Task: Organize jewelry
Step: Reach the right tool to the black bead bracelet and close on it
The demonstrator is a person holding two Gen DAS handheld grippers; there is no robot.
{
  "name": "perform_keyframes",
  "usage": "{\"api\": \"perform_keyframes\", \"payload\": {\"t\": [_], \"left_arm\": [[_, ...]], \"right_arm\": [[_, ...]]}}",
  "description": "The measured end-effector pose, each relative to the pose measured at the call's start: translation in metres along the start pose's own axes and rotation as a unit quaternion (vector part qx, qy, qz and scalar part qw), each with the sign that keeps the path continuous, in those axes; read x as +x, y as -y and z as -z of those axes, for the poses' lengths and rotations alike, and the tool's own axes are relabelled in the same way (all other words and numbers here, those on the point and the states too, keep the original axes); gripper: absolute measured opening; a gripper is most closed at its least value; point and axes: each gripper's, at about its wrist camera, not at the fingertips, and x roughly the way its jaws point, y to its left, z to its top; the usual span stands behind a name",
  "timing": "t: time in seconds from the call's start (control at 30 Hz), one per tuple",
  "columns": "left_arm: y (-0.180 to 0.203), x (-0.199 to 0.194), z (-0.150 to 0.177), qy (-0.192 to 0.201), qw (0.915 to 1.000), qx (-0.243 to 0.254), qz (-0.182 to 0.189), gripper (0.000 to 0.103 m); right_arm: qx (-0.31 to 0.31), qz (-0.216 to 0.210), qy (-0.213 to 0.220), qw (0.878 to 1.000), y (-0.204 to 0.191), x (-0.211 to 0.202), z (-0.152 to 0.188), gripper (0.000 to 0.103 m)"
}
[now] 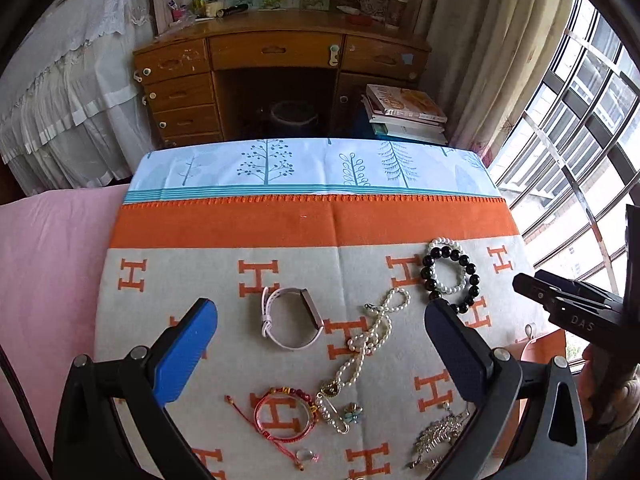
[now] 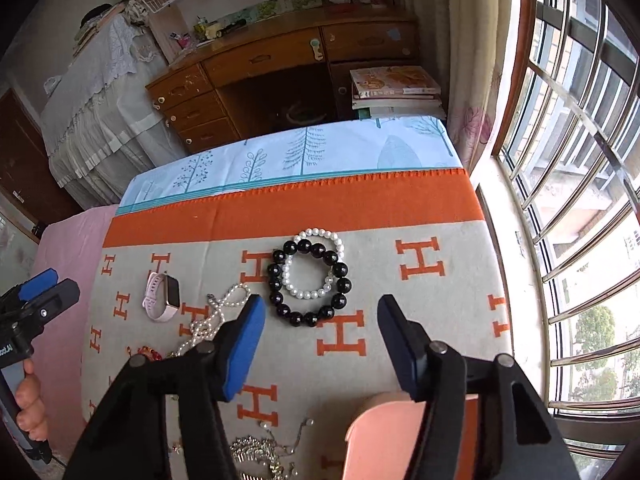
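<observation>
Two hand-held grippers hang over the table, the left hand-held gripper (image 1: 320, 328) wide and empty, the right hand-held gripper (image 2: 320, 320) half open, holding nothing. Sorting looks barely begun. The glossy black bead bracelet (image 2: 310, 284) overlaps a pearl bracelet (image 2: 316, 264) on woven cloth; the right must descend and straddle its round beads.

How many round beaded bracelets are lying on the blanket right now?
2: a black bead bracelet and a white pearl bracelet, overlapping near the orange band. The red cord bracelet is separate; gripper bodies may hide others.
</observation>
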Motion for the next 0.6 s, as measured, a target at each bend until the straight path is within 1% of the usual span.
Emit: {"api": "perform_keyframes", "payload": {"t": [0.1, 0.2, 0.27, 0.33, 0.4, 0.47, 0.5, 0.53, 0.6], "left_arm": [[0.008, 0.028, -0.007, -0.013, 0.9999, 0.005, 0.007, 0.102], [0.018, 0.05, -0.012, -0.023, 0.9996, 0.009, 0.01, 0.102], [0.025, 0.061, -0.012, -0.03, 0.9993, 0.011, 0.016, 0.102], [0.032, 0.07, -0.013, -0.034, 0.9992, 0.017, 0.015, 0.101], [0.038, 0.077, -0.014, -0.036, 0.999, 0.021, 0.015, 0.1], [0.041, 0.082, -0.015, -0.036, 0.999, 0.022, 0.018, 0.098], [0.042, 0.084, -0.016, -0.037, 0.9989, 0.02, 0.021, 0.098], [0.044, 0.086, -0.016, -0.038, 0.9988, 0.019, 0.025, 0.098], [0.048, 0.089, -0.017, -0.038, 0.9986, 0.018, 0.033, 0.097]], "right_arm": [[0.014, 0.012, -0.032, 0.999, 0.013, 0.04, -0.013, 0.05], [0.03, 0.008, -0.06, 0.998, 0.024, 0.074, -0.019, 0.048], [0.041, 0.006, -0.073, 0.996, 0.028, 0.089, -0.022, 0.048], [0.039, 0.005, -0.083, 0.996, 0.027, 0.099, -0.024, 0.044], [0.026, 0.003, -0.093, 0.995, 0.022, 0.107, -0.024, 0.032], [0.002, 0.017, -0.086, 0.996, 0.015, 0.107, -0.022, 0.024], [-0.004, 0.011, -0.089, 0.996, 0.012, 0.108, -0.021, 0.015], [-0.002, 0.004, -0.093, 0.996, 0.011, 0.108, -0.019, 0.015], [-0.004, 0.005, -0.084, 0.996, 0.012, 0.102, -0.014, 0.015]]}}
